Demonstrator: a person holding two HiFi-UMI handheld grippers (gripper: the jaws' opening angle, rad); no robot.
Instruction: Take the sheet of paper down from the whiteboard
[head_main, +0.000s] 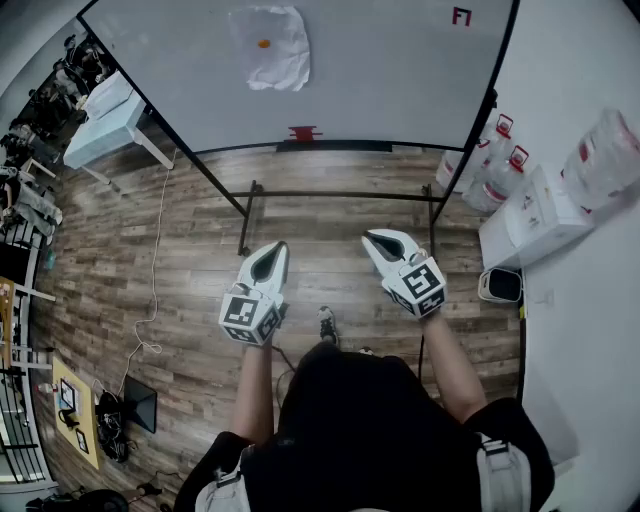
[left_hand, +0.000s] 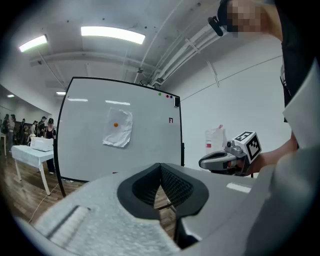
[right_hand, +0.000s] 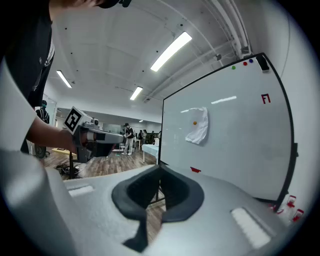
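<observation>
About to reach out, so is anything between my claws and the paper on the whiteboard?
Nothing visible. The left claw and right claw face the sheet of paper across open floor; an orange magnet pins it to the whiteboard.

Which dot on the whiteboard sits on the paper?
The orange dot, on the sheet of paper; the green dot and red dot sit at the whiteboard's top corner.

One whiteboard (head_main: 400, 80) carries one crumpled sheet of paper (head_main: 272, 55) and one orange magnet (head_main: 263, 43). Two claws are in front: one left claw (head_main: 272, 255), one right claw (head_main: 380, 243). One white table (head_main: 105, 125) stands aside.
</observation>
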